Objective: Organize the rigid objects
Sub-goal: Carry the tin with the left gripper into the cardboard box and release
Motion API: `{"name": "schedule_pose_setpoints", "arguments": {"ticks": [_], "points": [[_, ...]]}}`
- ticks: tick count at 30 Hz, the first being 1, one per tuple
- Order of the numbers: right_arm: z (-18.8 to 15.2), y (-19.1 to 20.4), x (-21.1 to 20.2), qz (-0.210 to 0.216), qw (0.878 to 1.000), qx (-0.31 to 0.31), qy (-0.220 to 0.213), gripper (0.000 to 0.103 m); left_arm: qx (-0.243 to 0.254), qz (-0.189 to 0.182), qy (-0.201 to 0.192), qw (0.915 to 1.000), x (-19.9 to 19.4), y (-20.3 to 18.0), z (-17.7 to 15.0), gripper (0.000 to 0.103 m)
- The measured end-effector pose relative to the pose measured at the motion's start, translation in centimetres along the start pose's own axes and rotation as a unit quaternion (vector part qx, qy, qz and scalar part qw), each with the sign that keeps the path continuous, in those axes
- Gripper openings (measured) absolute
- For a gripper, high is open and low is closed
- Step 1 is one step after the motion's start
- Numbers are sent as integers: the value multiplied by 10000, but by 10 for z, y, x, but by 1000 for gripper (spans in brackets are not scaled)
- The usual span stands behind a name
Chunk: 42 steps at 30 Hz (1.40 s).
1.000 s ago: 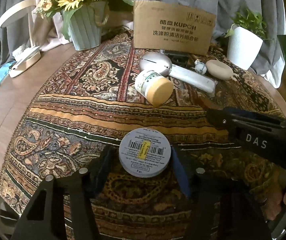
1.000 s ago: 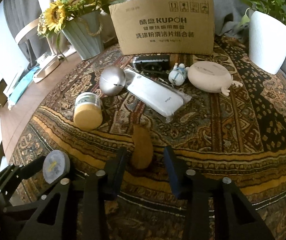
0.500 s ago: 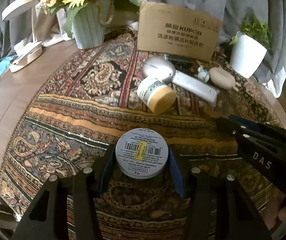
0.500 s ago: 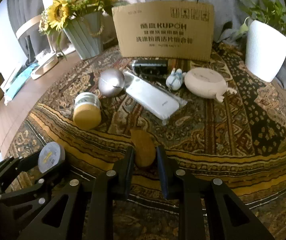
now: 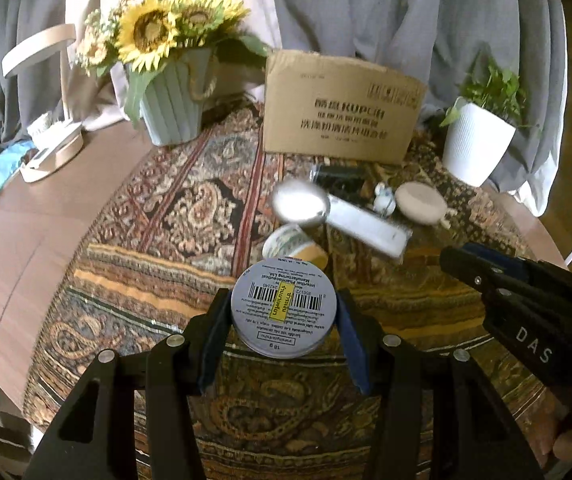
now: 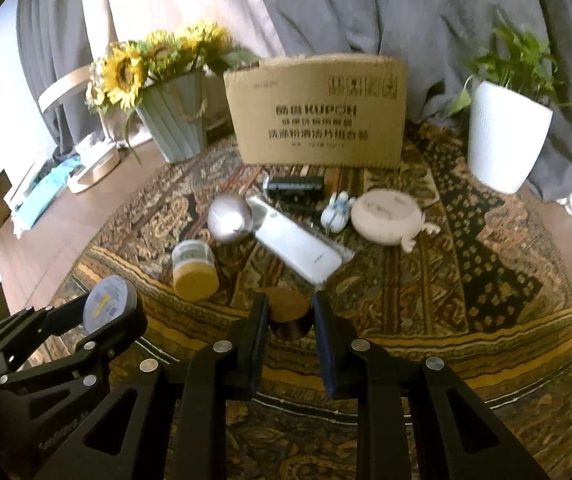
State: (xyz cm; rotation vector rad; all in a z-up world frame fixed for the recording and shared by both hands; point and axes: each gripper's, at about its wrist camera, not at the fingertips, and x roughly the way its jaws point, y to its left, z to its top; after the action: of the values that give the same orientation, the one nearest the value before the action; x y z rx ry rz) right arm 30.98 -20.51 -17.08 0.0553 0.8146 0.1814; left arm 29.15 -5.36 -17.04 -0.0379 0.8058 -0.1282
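1. Gripping a round silver tin (image 5: 283,307) by its rim, the left gripper (image 5: 281,320) has both blue pads pressed on the sides. Barcode label faces the camera, and the tin sits clear above the patterned cloth (image 5: 173,208).
2. The right gripper (image 6: 289,320) is clamped on a small brown oval piece (image 6: 288,308), jaws nearly together, also off the cloth.
3. Both grippers tilt down toward the table, side by side, right one showing at the right edge of the left view.
4. Behind them on the cloth: a cork-lidded jar (image 6: 194,270) on its side, a silver dome (image 6: 230,219), a white phone (image 6: 298,244) in a sleeve, a beige round gadget (image 6: 386,217).
5. Further back there's a cardboard box (image 6: 318,112), sunflower vase (image 6: 173,128) and white plant pot (image 6: 506,136).
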Motion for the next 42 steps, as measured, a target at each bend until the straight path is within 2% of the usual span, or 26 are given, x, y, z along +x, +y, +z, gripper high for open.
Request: {"name": "schedule_pose_setpoints", "arguments": {"ticks": [12,21,33,42], "points": [[35,0,-43,-157,9983,-17,-569,24,213,4,-521,9984,-30,-13,48,51],[71,-8,-64,-293,9937,37,-1077,24,338,-116,-763,9964,-35,-24,92,51],[118,-19,-75,-445,9855,3,-1637,24,534,-165,-1123,9921,-34,-35,143,51],[150,-25,-66,-464,9802,-98,-1922,24,625,-106,-1403,9881,-24,-35,183,51]]}}
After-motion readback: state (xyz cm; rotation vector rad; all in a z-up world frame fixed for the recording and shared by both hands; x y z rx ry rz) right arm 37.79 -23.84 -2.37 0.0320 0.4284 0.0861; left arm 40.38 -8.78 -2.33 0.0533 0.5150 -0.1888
